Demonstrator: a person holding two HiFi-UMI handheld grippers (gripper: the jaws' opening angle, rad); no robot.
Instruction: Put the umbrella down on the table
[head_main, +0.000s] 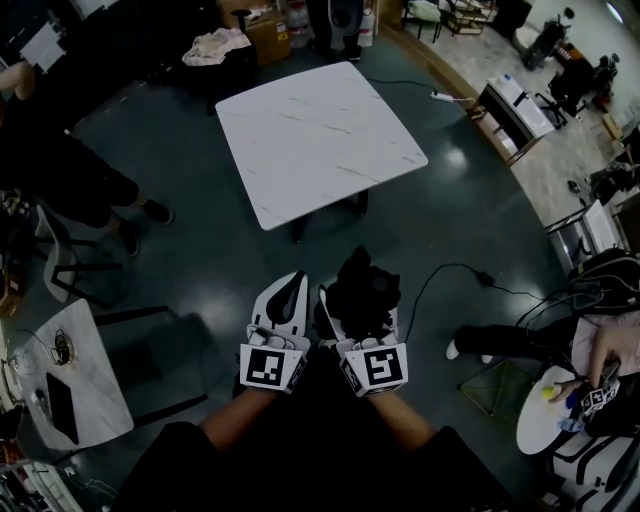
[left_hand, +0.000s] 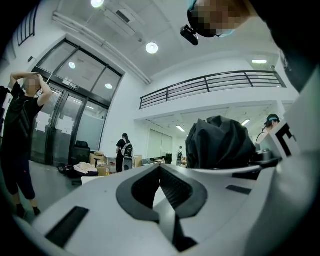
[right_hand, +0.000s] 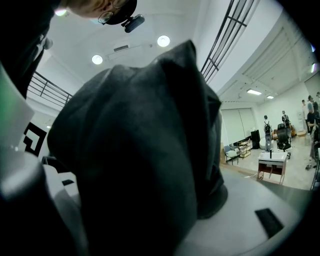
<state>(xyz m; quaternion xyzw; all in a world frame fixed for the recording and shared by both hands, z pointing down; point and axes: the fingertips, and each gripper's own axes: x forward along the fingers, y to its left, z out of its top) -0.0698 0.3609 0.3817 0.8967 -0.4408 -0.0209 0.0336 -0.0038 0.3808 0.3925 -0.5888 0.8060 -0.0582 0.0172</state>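
One black folded fabric umbrella (head_main: 362, 288) is sitting bunched between the jaws of the right claw (head_main: 352, 300). That claw is gripping it, its jaws standing wide around the bundle. In the right gripper view the dark cloth is filling almost all the space between them.

The left claw (head_main: 296, 282) is pointing level just to the left. Its two jaws are pressing together with nothing between them. In the left gripper view the umbrella is showing as a crumpled black lump just to the right.

The two claws are hovering side by side at the near edge, over the dark floor (head_main: 200, 270). The umbrella is being held in the air, well apart from the one white marble-patterned square counter (head_main: 320, 140) standing farther off.

Two smaller white counters are showing: one rectangular counter (head_main: 95, 385) at the near left and one round counter (head_main: 535, 425) at the near right. Two other people are sitting at the edges, one at the far left (head_main: 60, 170) and one at the near right (head_main: 520, 342).
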